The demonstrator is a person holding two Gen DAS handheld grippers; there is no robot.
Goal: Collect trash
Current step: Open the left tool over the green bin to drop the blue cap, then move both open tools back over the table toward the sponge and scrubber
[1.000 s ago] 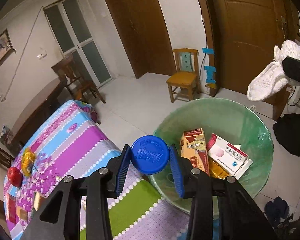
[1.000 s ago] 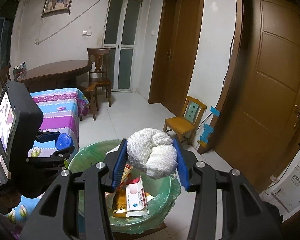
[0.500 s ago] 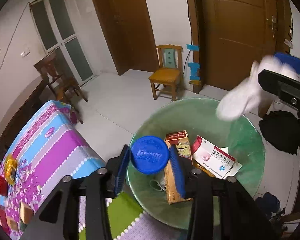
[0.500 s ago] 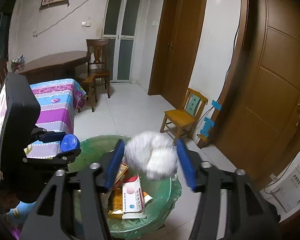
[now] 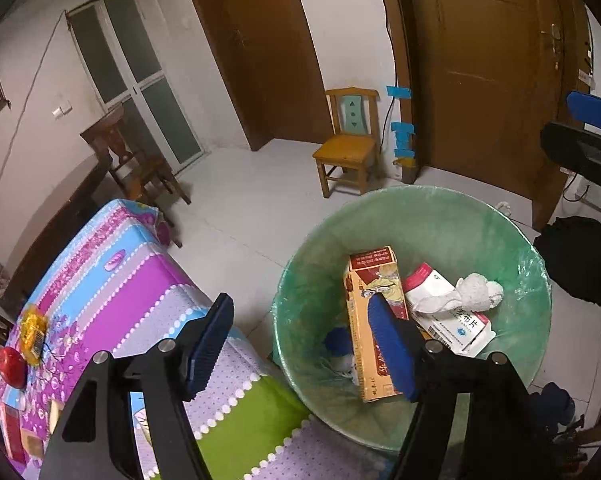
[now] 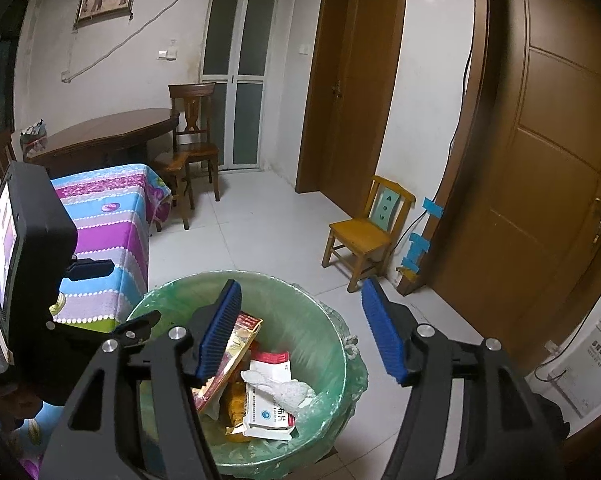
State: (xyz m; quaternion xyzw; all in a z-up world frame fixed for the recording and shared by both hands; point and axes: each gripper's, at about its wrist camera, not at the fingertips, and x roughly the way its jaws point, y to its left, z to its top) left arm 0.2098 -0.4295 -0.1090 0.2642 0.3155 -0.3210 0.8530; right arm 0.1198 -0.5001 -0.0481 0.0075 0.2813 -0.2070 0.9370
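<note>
Green plastic liner covers the trash bin (image 5: 416,220), which sits on the floor just beside the striped tablecloth (image 5: 112,280). Your left gripper (image 5: 300,344) hangs over the bin's near rim, jaws spreading, nothing between them. Blue bottle cap (image 5: 337,339) lies low in the bin beside a tall orange carton (image 5: 370,280). White crumpled wad (image 5: 474,294) rests on the red-and-white medicine box (image 5: 466,326). Your right gripper (image 6: 300,330) also hovers over the bin, jaws parted and empty. Red apple (image 5: 11,365) and a yellow wrapper (image 5: 32,330) sit on the tablecloth's far end.
</note>
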